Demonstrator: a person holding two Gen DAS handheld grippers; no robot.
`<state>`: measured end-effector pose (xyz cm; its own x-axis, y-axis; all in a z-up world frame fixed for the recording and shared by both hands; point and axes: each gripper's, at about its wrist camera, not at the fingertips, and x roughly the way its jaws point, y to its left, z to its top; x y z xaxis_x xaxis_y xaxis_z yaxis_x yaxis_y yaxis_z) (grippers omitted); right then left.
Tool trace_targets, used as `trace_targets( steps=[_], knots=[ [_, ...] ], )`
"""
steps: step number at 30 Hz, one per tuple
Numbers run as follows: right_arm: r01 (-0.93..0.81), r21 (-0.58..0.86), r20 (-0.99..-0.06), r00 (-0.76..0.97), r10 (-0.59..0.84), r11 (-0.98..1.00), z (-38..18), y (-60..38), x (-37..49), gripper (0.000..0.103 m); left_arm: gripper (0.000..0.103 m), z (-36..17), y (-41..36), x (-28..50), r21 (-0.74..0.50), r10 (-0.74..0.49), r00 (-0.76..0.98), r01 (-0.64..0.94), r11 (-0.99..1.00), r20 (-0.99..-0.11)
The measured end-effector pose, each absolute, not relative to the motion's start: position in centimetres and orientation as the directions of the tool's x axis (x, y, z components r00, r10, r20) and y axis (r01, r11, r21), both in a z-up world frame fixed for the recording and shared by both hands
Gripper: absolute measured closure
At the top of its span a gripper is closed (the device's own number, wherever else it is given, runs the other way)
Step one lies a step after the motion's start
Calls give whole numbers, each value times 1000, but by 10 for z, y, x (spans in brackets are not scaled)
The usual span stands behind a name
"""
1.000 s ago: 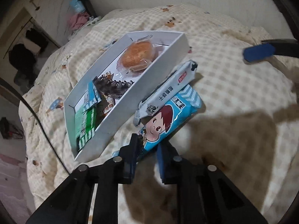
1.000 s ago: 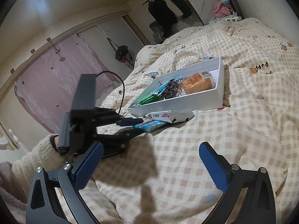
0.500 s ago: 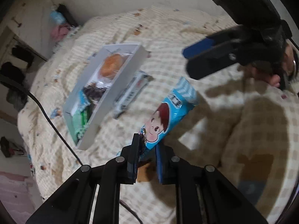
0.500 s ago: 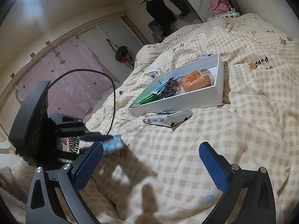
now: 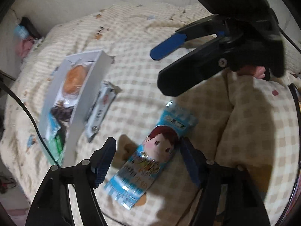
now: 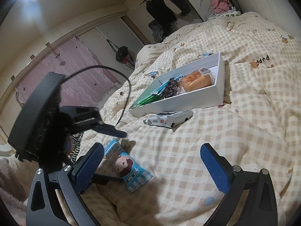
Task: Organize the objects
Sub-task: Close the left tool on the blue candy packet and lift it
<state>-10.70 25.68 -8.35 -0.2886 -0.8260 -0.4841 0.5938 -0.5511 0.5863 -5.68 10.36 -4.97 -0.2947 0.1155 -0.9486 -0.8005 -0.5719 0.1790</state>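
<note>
A blue snack packet with a cartoon face (image 5: 150,156) lies loose on the checked quilt between the fingers of my left gripper (image 5: 148,160), which is open. It also shows in the right wrist view (image 6: 126,165), near my right gripper's left finger. My right gripper (image 6: 152,167) is open and empty; it shows in the left wrist view (image 5: 167,64) above the quilt. A white tray (image 6: 188,101) holds a wrapped bun (image 6: 197,81) and several snack packets. A white-and-black packet (image 6: 169,120) lies just in front of the tray.
The checked quilt (image 6: 244,131) covers the whole bed and is soft and folded. A black cable (image 6: 120,86) runs from the left gripper. A wardrobe and hanging clothes (image 6: 165,9) stand beyond the bed.
My left gripper carried the blue packet away from the tray toward the near side, then opened and let it go onto the quilt. My right gripper stayed open.
</note>
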Motion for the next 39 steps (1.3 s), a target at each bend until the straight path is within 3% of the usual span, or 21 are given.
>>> trace_targets(
  steps=[7, 9, 11, 14, 25, 28, 31, 35, 39],
  knots=[
    [589, 594, -484, -284, -828, -549, -84, 258, -108, 0, 31, -63, 107, -66, 137, 133, -262, -796, -589, -956],
    [588, 594, -483, -285, -828, -549, -84, 258, -108, 0, 38, -63, 107, -67, 133, 134, -261, -793, -594, -956],
    [587, 595, -484, -284, -828, -549, -85, 258, -108, 0, 54, -61, 109, -64, 162, 134, -298, -784, -599, -945],
    [584, 597, -485, -283, -827, -550, -85, 257, -109, 0, 61, -58, 108, -63, 169, 148, -338, -746, -644, -929],
    [573, 609, -485, -279, -829, -549, -87, 259, -111, 0, 66, -40, 54, -95, 20, 132, -365, -383, -924, -922],
    [571, 611, -485, -277, -829, -548, -87, 259, -111, 0, 66, -46, 26, -104, -43, 88, -271, -166, -985, -959],
    [570, 612, -486, -276, -829, -548, -87, 260, -111, 0, 67, -48, 3, -108, -123, 132, -214, -55, -991, -968],
    [567, 615, -485, -276, -830, -548, -87, 260, -111, 0, 67, -45, -12, -106, -58, 49, -254, 25, -998, -966],
    [565, 617, -486, -274, -830, -548, -87, 261, -112, 0, 67, -49, -14, -106, -7, 9, -340, -8, -1000, -940]
  ],
)
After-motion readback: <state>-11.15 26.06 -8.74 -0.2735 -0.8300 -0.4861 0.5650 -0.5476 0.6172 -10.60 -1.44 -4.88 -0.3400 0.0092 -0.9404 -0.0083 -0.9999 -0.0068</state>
